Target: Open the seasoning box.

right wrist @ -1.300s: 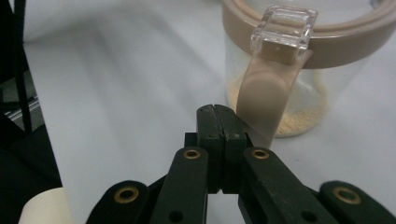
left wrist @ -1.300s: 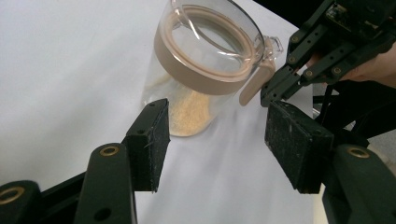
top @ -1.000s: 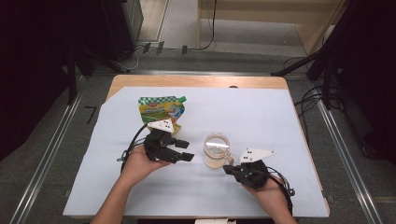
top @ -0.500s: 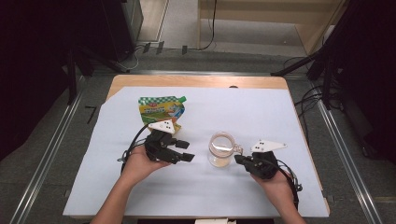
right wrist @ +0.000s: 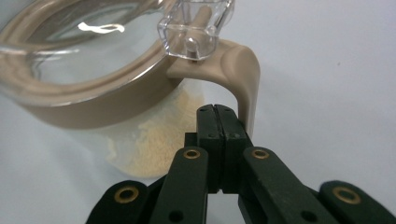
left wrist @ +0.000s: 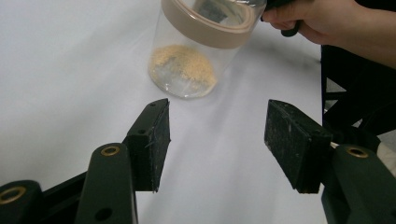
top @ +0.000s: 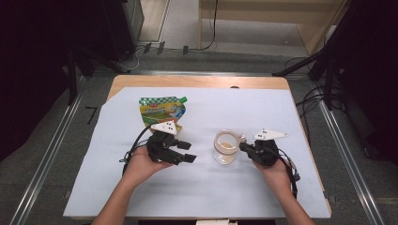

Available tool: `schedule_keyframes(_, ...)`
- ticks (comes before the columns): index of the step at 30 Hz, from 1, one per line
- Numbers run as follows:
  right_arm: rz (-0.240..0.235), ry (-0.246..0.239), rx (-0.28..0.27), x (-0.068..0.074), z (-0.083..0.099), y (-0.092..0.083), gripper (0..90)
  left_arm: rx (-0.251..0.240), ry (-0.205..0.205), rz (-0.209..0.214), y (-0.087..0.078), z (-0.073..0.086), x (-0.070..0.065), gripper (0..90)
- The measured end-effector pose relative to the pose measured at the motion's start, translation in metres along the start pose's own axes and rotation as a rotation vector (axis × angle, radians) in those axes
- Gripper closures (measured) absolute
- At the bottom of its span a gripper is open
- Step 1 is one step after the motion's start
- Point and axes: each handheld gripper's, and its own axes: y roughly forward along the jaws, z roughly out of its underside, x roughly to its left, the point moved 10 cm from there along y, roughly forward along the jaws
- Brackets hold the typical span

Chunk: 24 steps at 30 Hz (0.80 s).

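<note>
Jar (top: 226, 147): clear glass, tan rim band, tan handle (right wrist: 243, 79), a little yellowish powder at the bottom. Stands upright on the worktop (top: 281, 112) just right of centre, long axis vertical.

Handle projects from the rim at about 3 o'clock in the high view, toward the right tool (top: 246, 147). Right tool: jaws pressed together, nothing between them, tips at the handle, close beneath its arch in the right gripper view (right wrist: 216, 114); contact cannot be confirmed. From this tool the jar lies at 9 o'clock.

Left tool (top: 184, 152): jaws spread and empty, aimed at the jar, which sits at its 3 o'clock, clearly apart. Left gripper view: jar ahead at 12 o'clock, beyond the pads (left wrist: 154, 140).

Judgement: right hand is nearer; the coming move turns on that handle.

Pouch (top: 162, 110) lies flat at 10 o'clock from the jar.
</note>
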Motion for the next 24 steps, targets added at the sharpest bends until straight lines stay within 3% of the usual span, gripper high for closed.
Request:
schedule_keyframes(5, -0.022, -0.018, 0.002, -0.004, -0.001, 0.012, 90.0, -0.008, 0.011, -0.008, 0.000, -0.001, 0.001, 39.5)
schedule_keyframes(7, -0.004, -0.027, 0.008, -0.004, 0.000, 0.017, 90.0, -0.011, 0.013, -0.010, 0.001, -0.001, 0.001, 39.0)
schedule_keyframes(11, -0.028, 0.015, 0.015, -0.004, 0.001, 0.016, 90.0, -0.016, 0.011, -0.009, 0.002, -0.002, 0.002, 37.2)
schedule_keyframes(15, -0.034, 0.025, 0.014, -0.002, 0.002, 0.016, 90.0, -0.012, 0.013, -0.011, 0.003, -0.001, 0.003, 35.8)
schedule_keyframes(20, -0.055, 0.035, 0.028, 0.003, 0.004, 0.016, 90.0, -0.020, 0.017, -0.010, 0.004, -0.002, 0.004, 33.9)
schedule_keyframes(24, -0.087, 0.014, 0.035, 0.017, 0.006, 0.018, 90.0, -0.026, 0.015, -0.010, 0.004, -0.003, 0.005, 32.6)
